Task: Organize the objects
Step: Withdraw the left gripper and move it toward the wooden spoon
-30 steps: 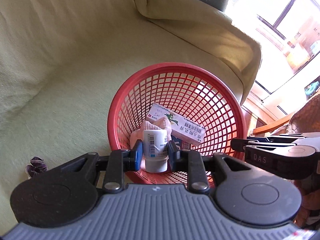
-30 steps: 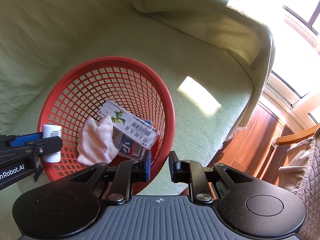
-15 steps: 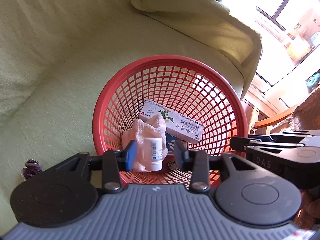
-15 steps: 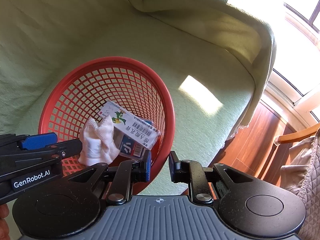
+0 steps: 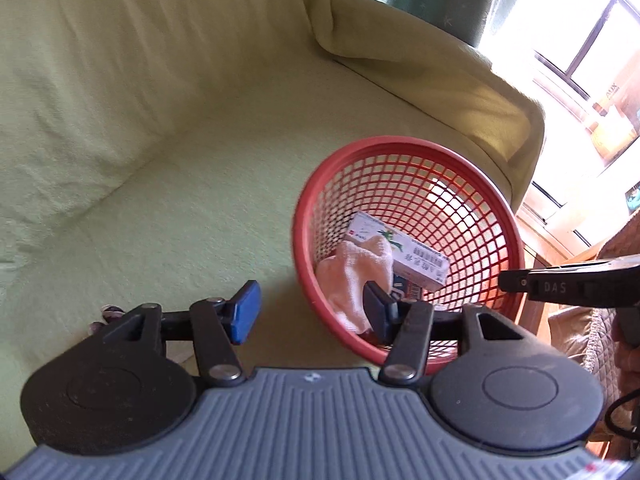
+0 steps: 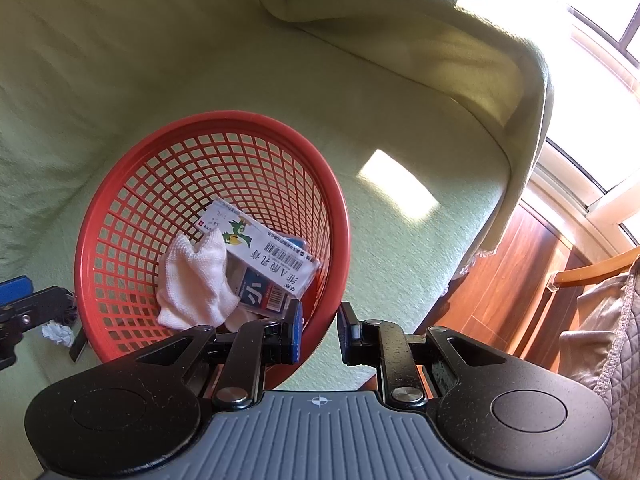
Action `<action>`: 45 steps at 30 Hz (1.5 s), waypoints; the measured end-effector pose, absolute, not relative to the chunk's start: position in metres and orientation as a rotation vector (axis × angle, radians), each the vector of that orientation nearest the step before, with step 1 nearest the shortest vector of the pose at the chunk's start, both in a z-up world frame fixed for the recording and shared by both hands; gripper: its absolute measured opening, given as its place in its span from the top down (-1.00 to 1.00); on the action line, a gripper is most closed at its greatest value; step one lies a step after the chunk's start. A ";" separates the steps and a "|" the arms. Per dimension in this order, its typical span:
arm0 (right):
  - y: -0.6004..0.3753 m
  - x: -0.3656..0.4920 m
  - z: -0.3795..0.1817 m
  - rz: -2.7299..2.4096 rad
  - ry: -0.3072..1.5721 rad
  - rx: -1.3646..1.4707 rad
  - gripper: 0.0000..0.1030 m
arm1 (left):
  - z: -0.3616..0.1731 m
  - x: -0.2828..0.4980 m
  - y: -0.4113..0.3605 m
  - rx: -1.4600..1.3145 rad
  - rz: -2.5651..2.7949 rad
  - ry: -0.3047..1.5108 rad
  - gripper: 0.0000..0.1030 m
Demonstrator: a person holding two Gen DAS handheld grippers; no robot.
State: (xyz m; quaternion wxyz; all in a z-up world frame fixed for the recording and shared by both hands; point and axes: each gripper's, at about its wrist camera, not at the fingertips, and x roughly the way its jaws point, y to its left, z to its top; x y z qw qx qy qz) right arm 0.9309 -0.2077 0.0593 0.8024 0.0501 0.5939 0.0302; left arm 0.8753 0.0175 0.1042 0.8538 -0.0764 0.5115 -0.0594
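Observation:
A red mesh basket sits on the green sofa seat. In it lie a white medicine box, a white cloth and a blue-and-white pack. The small white bottle is hidden from both views. My left gripper is open and empty, just left of the basket's near rim. My right gripper clamps the basket's near right rim between its jaws.
The sofa backrest and right armrest wrap around the basket. A crumpled scrap and a small dark thing lie on the seat left of the basket. A wooden floor and chair are to the right.
My left gripper opened, dropped the white bottle into the basket, and drew back to the left. My right gripper kept its hold on the rim.

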 end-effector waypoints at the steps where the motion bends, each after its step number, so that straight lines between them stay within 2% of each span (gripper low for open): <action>1: -0.207 0.931 0.059 0.065 1.273 0.107 0.71 | 0.105 0.871 0.025 -0.160 -0.102 1.071 -0.01; 16: -0.207 0.931 0.059 0.059 1.279 0.102 0.71 | 0.068 0.816 0.138 -0.178 0.189 1.148 -0.01; 21: -0.206 0.932 0.060 0.055 1.284 0.093 0.71 | 0.042 0.801 0.153 -0.173 0.218 1.185 0.10; 26: -0.205 0.932 0.060 0.046 1.285 0.085 0.71 | 0.018 0.798 0.151 -0.150 0.166 1.196 0.13; 28: -0.205 0.932 0.060 0.042 1.285 0.085 0.71 | 0.008 0.803 0.145 -0.128 0.123 1.197 0.23; 41: -0.205 0.932 0.060 0.022 1.284 0.095 0.71 | -0.066 0.853 0.110 0.033 -0.105 1.207 0.31; 45: -0.205 0.932 0.058 0.019 1.289 0.102 0.71 | -0.083 0.866 0.099 0.086 -0.140 1.226 0.42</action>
